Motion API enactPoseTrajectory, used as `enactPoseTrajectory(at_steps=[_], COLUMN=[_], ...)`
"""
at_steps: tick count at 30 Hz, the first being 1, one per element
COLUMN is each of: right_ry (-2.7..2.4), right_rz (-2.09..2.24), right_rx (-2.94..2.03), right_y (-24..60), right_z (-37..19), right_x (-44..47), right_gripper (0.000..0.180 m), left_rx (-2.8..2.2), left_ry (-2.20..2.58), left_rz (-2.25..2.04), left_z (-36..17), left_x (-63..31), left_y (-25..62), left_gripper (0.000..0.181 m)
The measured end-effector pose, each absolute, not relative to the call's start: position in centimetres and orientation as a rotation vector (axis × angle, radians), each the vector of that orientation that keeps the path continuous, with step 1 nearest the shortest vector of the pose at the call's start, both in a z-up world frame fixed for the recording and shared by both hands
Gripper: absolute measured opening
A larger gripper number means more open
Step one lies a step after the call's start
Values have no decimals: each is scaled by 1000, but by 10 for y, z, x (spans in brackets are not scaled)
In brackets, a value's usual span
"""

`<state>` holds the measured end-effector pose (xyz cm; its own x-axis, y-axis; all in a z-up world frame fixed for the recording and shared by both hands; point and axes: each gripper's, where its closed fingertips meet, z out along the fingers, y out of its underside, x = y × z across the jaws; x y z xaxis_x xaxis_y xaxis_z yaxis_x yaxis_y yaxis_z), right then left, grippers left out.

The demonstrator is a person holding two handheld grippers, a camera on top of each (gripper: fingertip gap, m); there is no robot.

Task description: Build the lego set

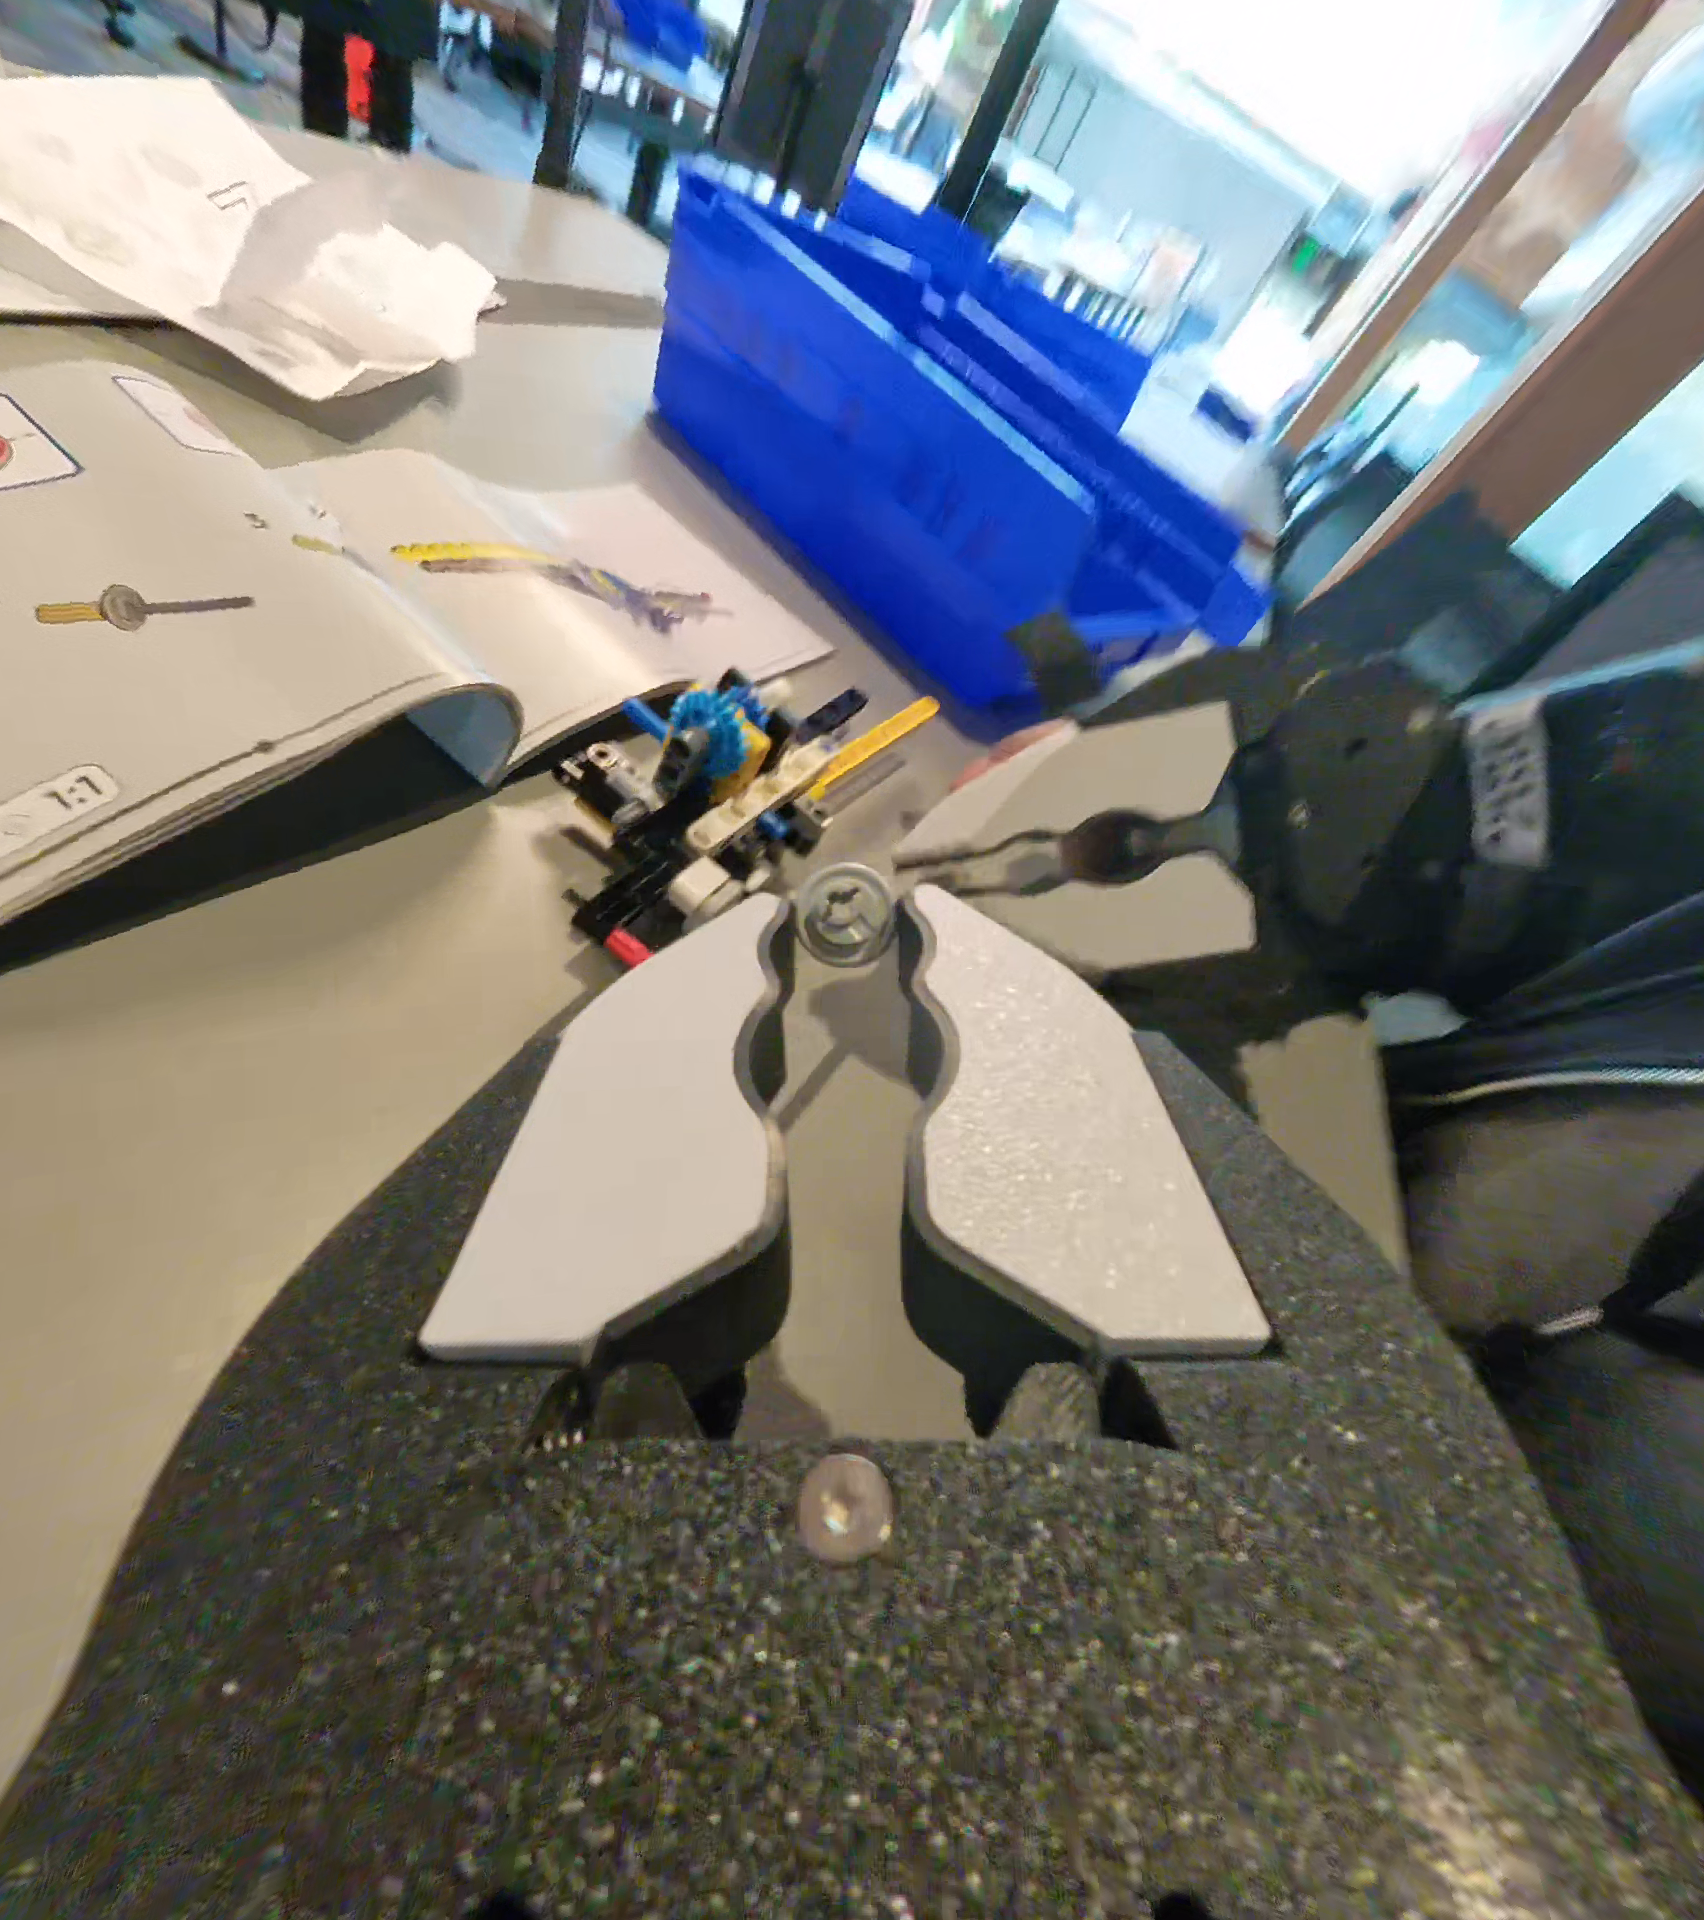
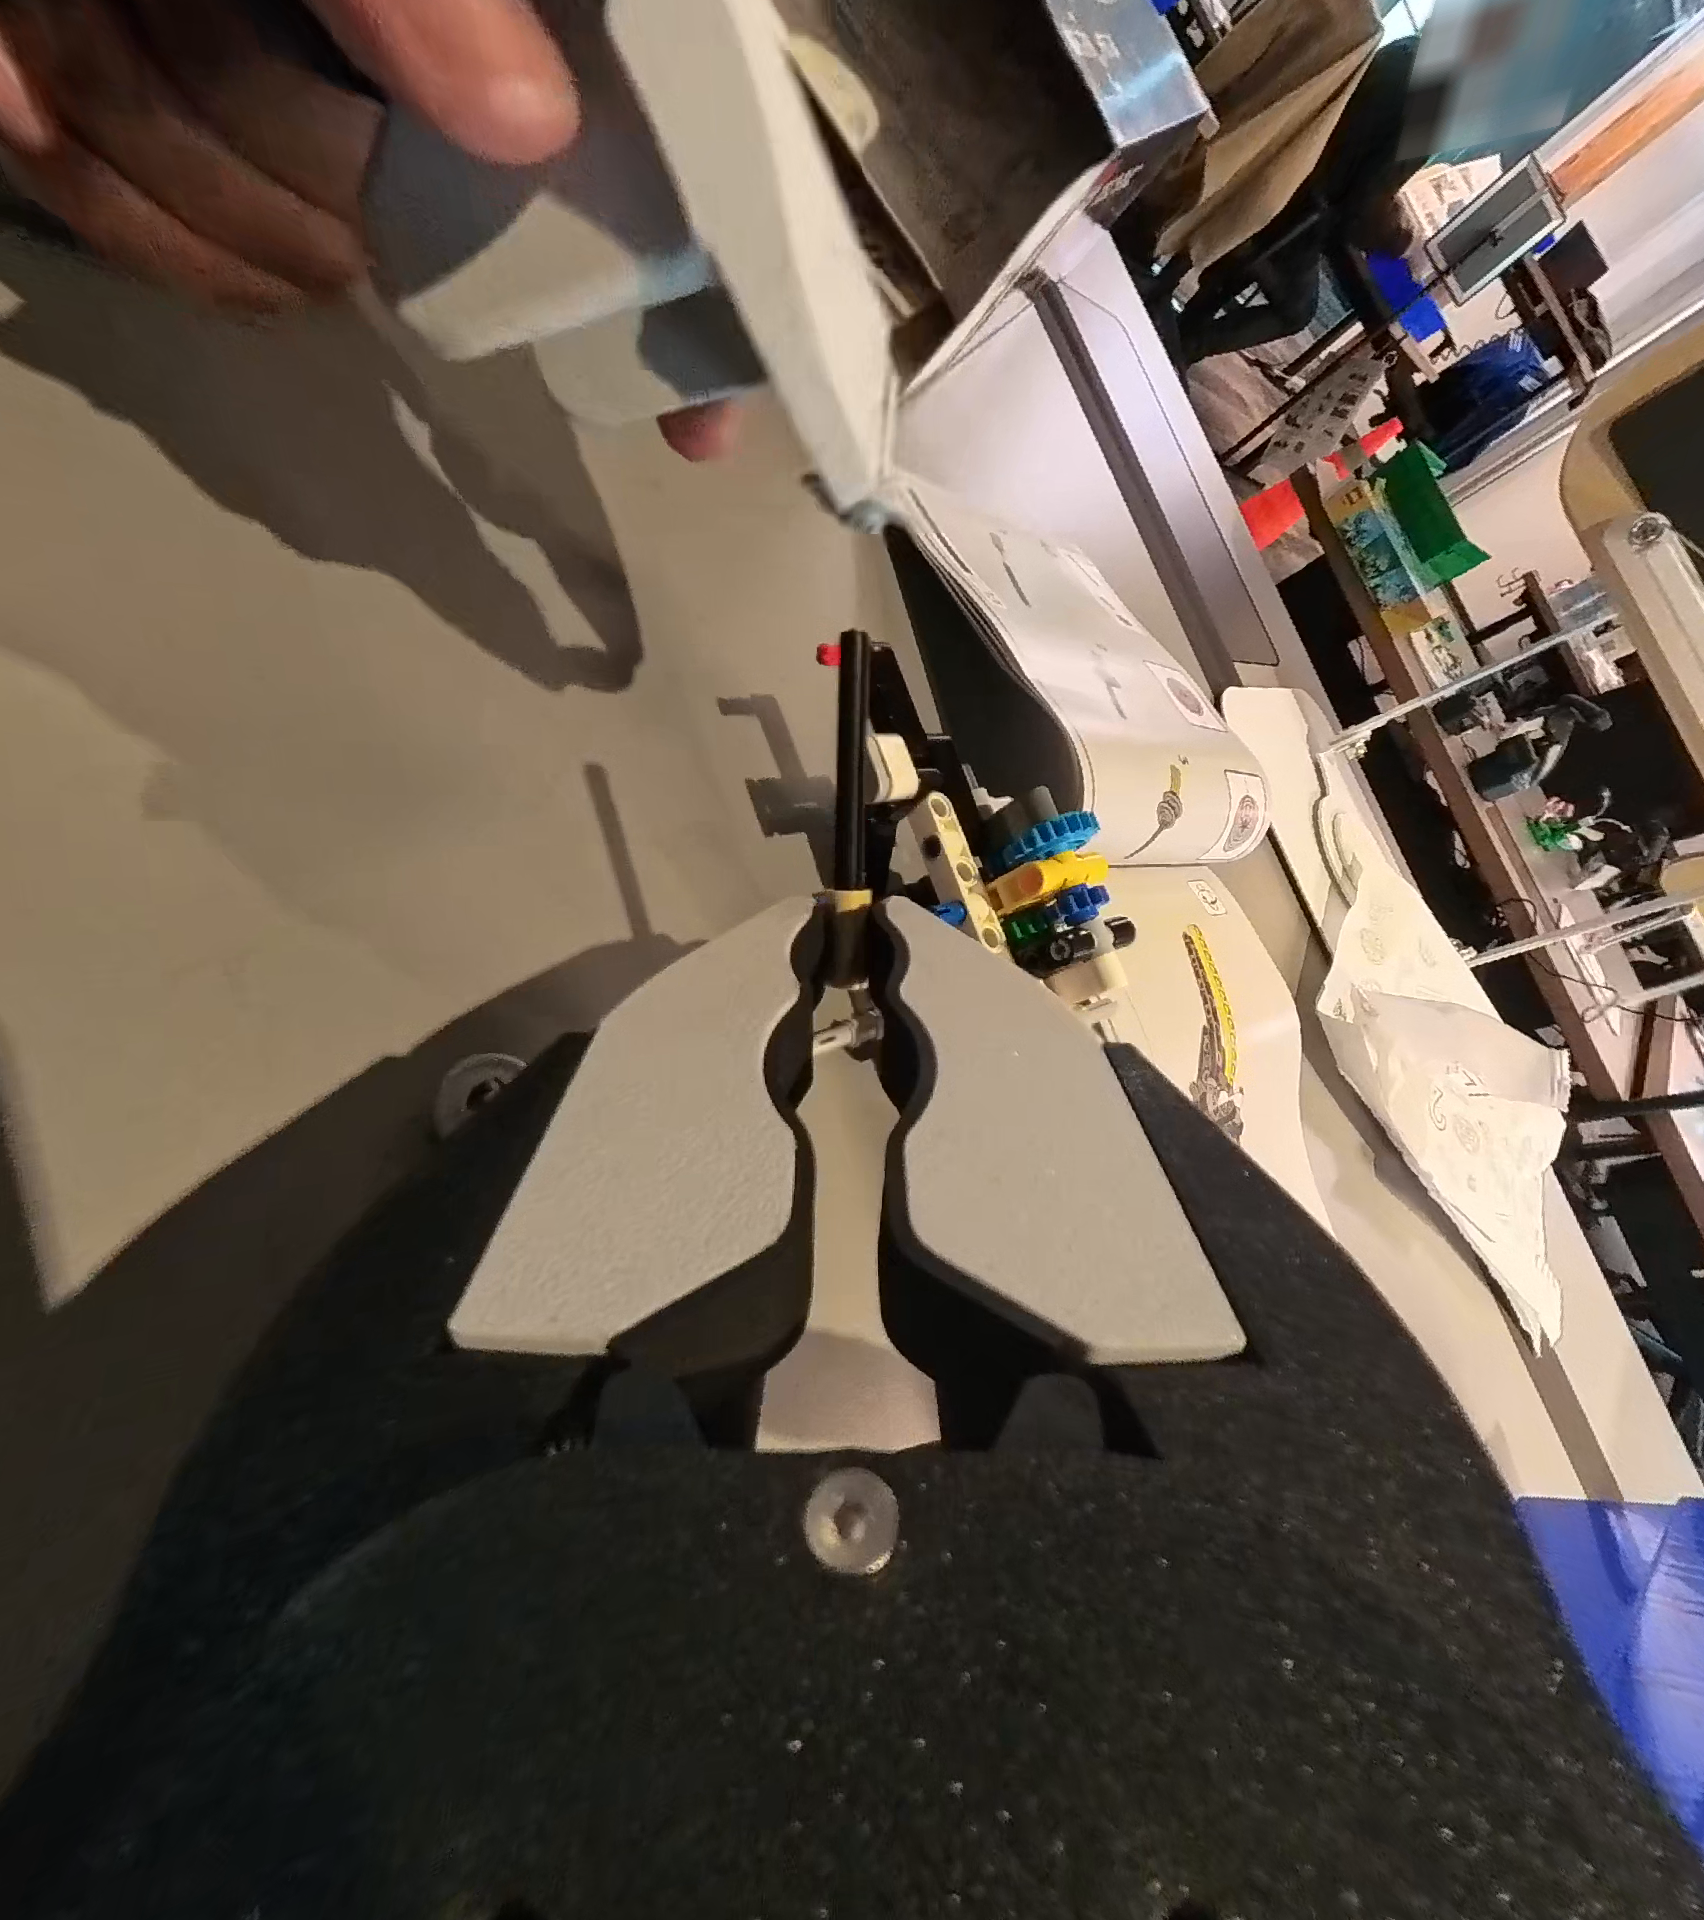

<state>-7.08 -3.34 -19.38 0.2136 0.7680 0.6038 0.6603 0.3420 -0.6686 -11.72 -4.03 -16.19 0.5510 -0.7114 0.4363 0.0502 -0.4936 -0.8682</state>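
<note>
A partly built lego model (image 1: 713,790) with blue gears, yellow and black beams lies on the grey table by the open instruction booklet (image 1: 204,644). My left gripper (image 1: 843,916) is shut on a small grey round disc (image 1: 843,925), held just in front of the model. My right gripper (image 2: 848,920) is shut on a black axle (image 2: 853,769) with a tan bush at the tips; the axle points away, beside the model (image 2: 1024,883). The right gripper also shows at the right of the left wrist view (image 1: 1035,852). The left gripper (image 2: 619,312) is blurred, with a hand on it.
A blue bin (image 1: 879,468) stands behind the model. Crumpled white paper bags (image 1: 308,260) lie past the booklet (image 2: 1118,727). A grey round piece (image 2: 474,1086) lies on the table, partly hidden by my right gripper's body. A person's dark sleeve (image 1: 1606,987) is at the right. The gap from one gripper's tips to the other's is roughly 6 cm.
</note>
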Motion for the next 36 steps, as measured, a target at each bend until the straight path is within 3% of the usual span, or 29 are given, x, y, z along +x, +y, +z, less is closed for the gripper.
enactPoseTrajectory(at_steps=[5,17,36], right_ry=[-1493,-1517,-1597], right_rz=[130,147,137], right_rx=[-1364,-1369,-1386], right_y=[-33,-34,-39], right_z=[-194,-201,-216], right_x=[-70,-72,-72], right_gripper=[7,7,7], left_rx=[-1984,-2144,-2073], left_ry=[777,1046,882], left_rz=[-760,-535,-696], left_z=[-189,-233,-209], left_x=[-113,-111,-114], left_y=[-47,-61,-53], left_gripper=[19,19,19])
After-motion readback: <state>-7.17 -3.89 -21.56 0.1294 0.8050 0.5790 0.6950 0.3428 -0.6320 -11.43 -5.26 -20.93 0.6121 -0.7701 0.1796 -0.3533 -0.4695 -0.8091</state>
